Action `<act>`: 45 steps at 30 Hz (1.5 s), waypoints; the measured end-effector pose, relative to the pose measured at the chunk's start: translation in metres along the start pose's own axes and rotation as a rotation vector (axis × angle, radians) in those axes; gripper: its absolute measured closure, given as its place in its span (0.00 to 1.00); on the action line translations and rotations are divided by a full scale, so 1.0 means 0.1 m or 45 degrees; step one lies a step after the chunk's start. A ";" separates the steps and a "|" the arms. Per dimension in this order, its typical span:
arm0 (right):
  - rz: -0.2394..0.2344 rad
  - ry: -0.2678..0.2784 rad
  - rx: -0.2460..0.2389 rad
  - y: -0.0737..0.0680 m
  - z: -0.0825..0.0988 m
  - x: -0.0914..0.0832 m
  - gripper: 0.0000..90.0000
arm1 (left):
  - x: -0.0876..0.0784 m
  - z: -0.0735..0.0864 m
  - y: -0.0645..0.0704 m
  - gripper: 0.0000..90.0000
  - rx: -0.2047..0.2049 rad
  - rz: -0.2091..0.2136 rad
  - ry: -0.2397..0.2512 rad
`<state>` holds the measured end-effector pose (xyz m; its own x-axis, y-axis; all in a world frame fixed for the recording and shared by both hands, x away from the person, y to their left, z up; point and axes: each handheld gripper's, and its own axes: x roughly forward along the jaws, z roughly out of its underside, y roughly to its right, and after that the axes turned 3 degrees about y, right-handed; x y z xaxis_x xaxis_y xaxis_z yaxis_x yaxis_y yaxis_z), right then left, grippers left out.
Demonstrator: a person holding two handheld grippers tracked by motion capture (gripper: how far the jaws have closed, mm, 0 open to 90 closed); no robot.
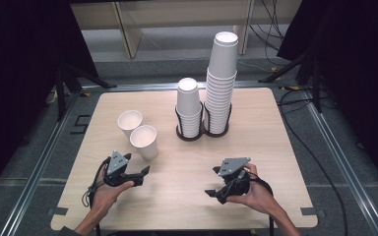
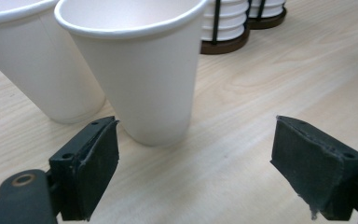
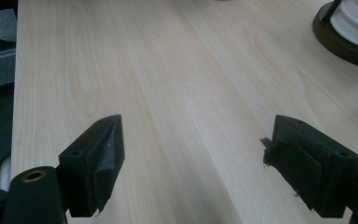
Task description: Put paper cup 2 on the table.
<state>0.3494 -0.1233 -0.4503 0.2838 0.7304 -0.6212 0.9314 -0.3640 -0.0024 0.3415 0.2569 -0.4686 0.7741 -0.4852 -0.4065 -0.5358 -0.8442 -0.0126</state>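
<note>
The nearer paper cup (image 1: 144, 141) stood upright and open-mouthed on the left part of the wooden table (image 1: 187, 196), just ahead of the left gripper (image 1: 145, 169). In the left gripper view the same cup (image 2: 140, 70) rose directly beyond the jaws, a little left of the gap between them. A second paper cup (image 1: 129, 123) stood just behind and to the left of it; whether their walls touched was hard to tell from above, though they looked at least very close.

Such a cup was likely very light, thin-walled and easy to crush, with a smooth skin that could slip. The best hold seemed to be across the body below the rolled rim, where the wall is stiffest, with a gentle squeeze. A push from one side would probably tip it or knock it into its neighbour.

The left gripper stood open, its jaws wide apart with nothing between them. The right gripper (image 1: 216, 182) was open too, holding nothing, over bare wood near the front right of the table.

Farther back, near the middle of the table, two stacks of upside-down cups sat in a dark twin holder (image 1: 189, 136): a short stack (image 1: 189, 105) on the left and a tall stack (image 1: 221, 83) on the right
</note>
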 end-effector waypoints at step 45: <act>0.170 -0.013 0.281 -0.03 0.46 -0.28 0.18 | -0.50 0.16 0.48 0.16 0.057 0.180 0.056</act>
